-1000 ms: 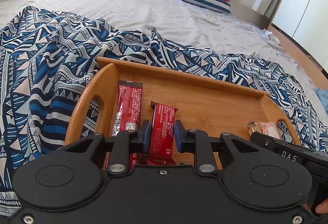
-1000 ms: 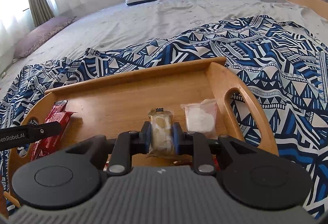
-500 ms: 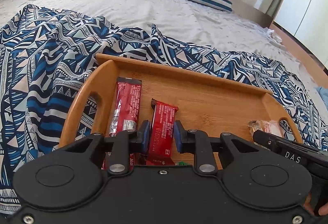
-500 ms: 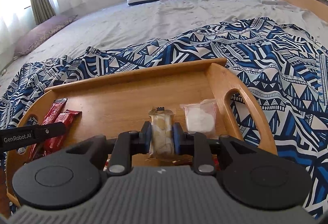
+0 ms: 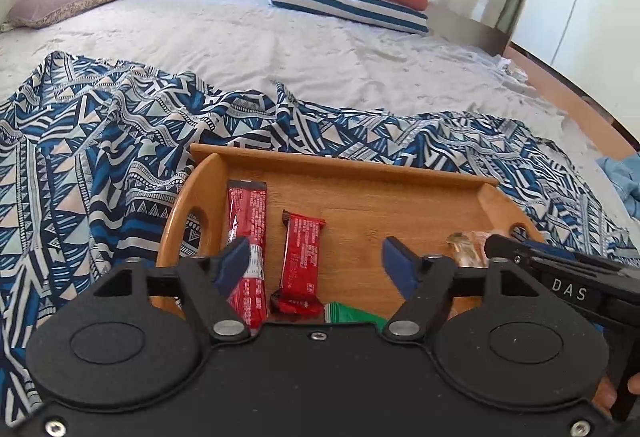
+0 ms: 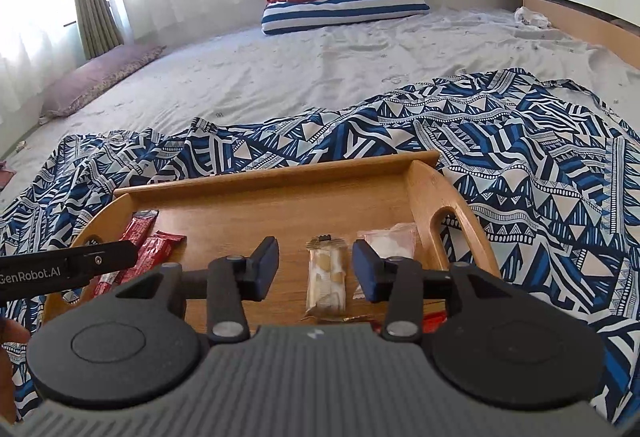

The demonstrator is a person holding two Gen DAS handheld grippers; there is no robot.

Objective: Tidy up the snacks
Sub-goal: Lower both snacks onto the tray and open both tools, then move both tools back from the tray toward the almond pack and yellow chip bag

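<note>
Now both claws gape wide and hold nothing; lift the left claw (image 5: 314, 265) clear of the red bar (image 5: 301, 260) and the right claw (image 6: 316, 271) clear of the pale bar (image 6: 326, 279) without nudging either out of line on the tray (image 5: 360, 173).

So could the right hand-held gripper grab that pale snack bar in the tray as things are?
Probably yes: the right hand-held gripper is open, the pale snack bar lies flat between its fingers, and nothing covers it.
</note>
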